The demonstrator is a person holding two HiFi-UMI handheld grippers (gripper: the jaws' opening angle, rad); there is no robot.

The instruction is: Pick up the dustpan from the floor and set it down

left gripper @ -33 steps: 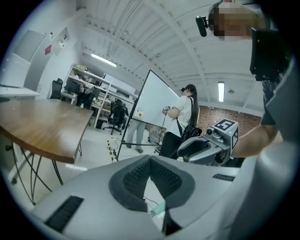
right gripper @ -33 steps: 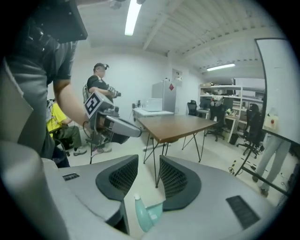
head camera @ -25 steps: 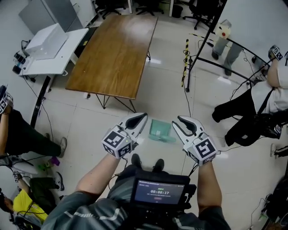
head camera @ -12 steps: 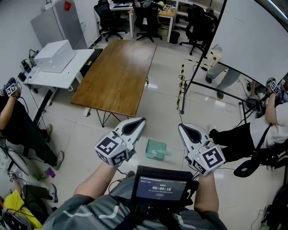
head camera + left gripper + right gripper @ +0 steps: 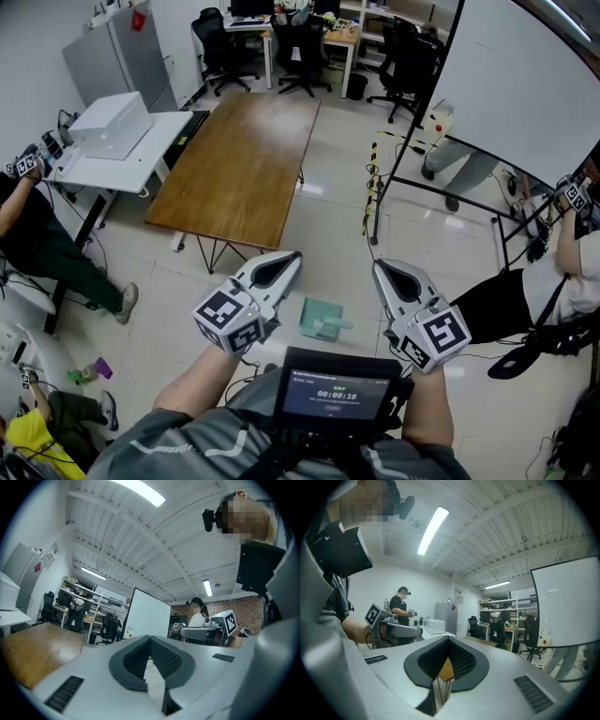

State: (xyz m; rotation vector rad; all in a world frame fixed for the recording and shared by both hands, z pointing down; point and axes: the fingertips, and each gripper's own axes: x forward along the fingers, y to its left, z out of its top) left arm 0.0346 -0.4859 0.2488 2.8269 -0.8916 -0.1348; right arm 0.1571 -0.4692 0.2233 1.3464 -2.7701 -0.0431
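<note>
The teal dustpan (image 5: 321,320) lies flat on the tiled floor, low between my two grippers and well below them. My left gripper (image 5: 292,256) is held level above the floor to the dustpan's left, jaws shut with nothing in them. My right gripper (image 5: 380,266) hangs level to the dustpan's right, also shut and empty. In the left gripper view the left gripper (image 5: 150,639) has its pads meeting at the tip, looking across the room. The right gripper view shows the right gripper (image 5: 449,640) with pads together. Neither gripper touches the dustpan.
A long wooden table (image 5: 239,159) stands ahead on thin legs, with a white desk (image 5: 117,141) to its left. A whiteboard on a black stand (image 5: 506,84) fills the right. People sit or stand at the left edge (image 5: 37,234) and the right (image 5: 553,281). Office chairs stand at the back.
Both grippers have risen away from the floor, and the head view has lifted with them. The dustpan stays on the floor and now looks smaller and lower between them.
</note>
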